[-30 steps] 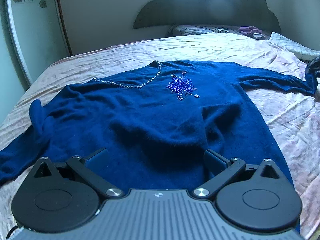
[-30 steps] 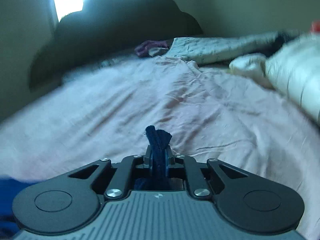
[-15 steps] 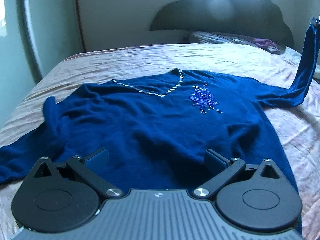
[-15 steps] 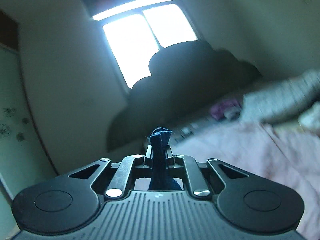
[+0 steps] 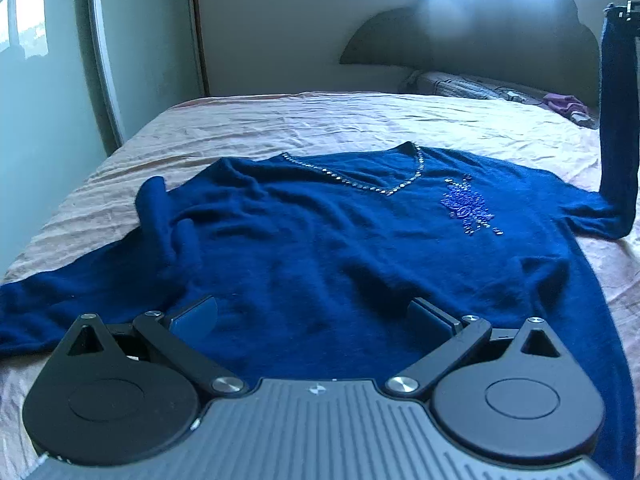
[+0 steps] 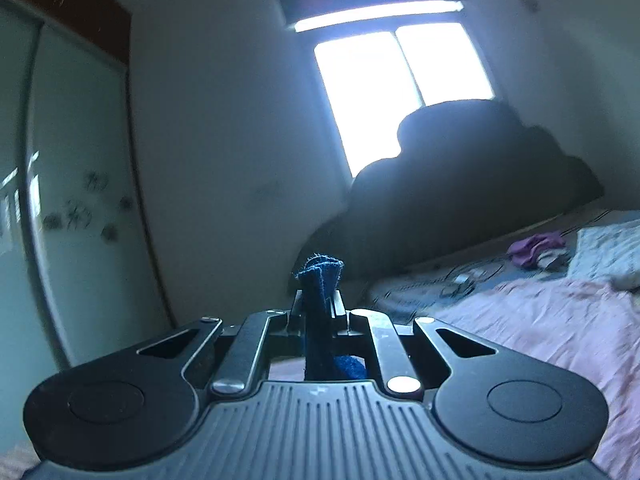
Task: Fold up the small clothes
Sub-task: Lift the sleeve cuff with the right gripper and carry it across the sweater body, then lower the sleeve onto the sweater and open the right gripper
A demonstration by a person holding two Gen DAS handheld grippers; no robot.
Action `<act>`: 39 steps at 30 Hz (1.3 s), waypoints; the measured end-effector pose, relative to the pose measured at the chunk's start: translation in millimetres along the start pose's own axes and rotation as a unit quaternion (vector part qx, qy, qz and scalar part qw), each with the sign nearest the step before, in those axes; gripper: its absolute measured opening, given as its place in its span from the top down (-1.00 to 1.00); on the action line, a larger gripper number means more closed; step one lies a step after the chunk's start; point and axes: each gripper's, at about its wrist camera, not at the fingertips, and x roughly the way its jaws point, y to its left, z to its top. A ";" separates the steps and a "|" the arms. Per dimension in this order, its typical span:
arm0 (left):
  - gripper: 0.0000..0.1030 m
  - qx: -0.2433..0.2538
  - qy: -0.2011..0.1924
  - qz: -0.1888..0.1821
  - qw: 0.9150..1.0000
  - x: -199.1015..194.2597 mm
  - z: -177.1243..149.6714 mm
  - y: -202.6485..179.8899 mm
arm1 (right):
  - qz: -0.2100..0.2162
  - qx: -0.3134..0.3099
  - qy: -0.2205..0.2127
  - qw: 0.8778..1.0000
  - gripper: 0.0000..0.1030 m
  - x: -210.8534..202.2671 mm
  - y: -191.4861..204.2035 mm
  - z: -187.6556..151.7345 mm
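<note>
The left gripper (image 5: 314,314) hovers with its jaws spread wide above the lower body of the blue sweater (image 5: 340,248), which lies flat on the pink bedsheet (image 5: 320,120). Ahead of those jaws lie the beaded neckline and flower motif. The right gripper (image 6: 319,304) is clamped on 1 sleeve cuff (image 6: 320,276), the sleeve (image 5: 618,120) hanging taut, headboard (image 6: 460,184) beyond.

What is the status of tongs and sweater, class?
Left tongs open above dark blue beaded sweater. Right tongs shut on sleeve cuff, lifted. Nothing obstructing.
</note>
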 end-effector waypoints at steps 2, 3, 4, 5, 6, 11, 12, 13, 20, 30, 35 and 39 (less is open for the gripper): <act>-0.99 0.001 -0.002 0.005 1.000 -0.2 -1.6 4.9 | 0.009 -0.004 0.015 1.000 0.80 5.8 9.8 -8.2; -0.99 0.002 -0.002 0.009 1.000 0.3 -2.0 7.5 | 0.014 -0.005 0.021 1.000 0.80 5.9 16.2 -12.1; -0.99 0.002 -0.002 0.013 1.000 1.0 -2.2 9.8 | 0.019 -0.008 0.027 0.999 0.80 7.9 21.8 -15.4; -0.99 0.001 -0.003 0.018 1.000 1.7 -2.1 12.8 | 0.023 -0.010 0.030 0.999 0.80 6.5 25.4 -18.5; -0.99 0.000 -0.004 0.023 1.000 2.3 -1.6 15.1 | 0.028 -0.013 0.032 0.999 0.80 7.7 31.2 -20.7; -0.99 -0.018 -0.009 0.035 0.999 3.6 2.0 29.7 | 0.056 -0.014 0.036 0.998 0.80 19.1 56.9 -25.7; -0.99 -0.021 -0.008 0.034 0.999 4.1 2.4 31.8 | 0.062 -0.013 0.037 0.997 0.80 22.8 61.6 -25.8; -0.99 -0.025 -0.006 0.033 0.999 4.8 2.6 33.5 | 0.070 -0.012 0.038 0.997 0.80 26.2 68.5 -26.0; -0.99 -0.019 -0.004 0.031 0.999 4.6 -2.1 34.0 | 0.121 -0.049 0.047 0.990 0.80 43.1 133.1 -41.7; -0.99 -0.034 -0.005 0.043 0.998 -2.6 -9.6 49.6 | 0.207 -0.077 0.102 0.970 0.80 55.4 222.9 -82.4; -0.99 -0.045 -0.008 0.053 0.998 -7.4 -11.1 59.4 | 0.238 -0.094 0.135 0.957 0.80 63.2 261.2 -113.7; -0.99 -0.050 -0.006 0.059 0.997 -8.4 -12.8 66.0 | 0.256 -0.113 0.166 0.946 0.80 68.3 289.2 -140.7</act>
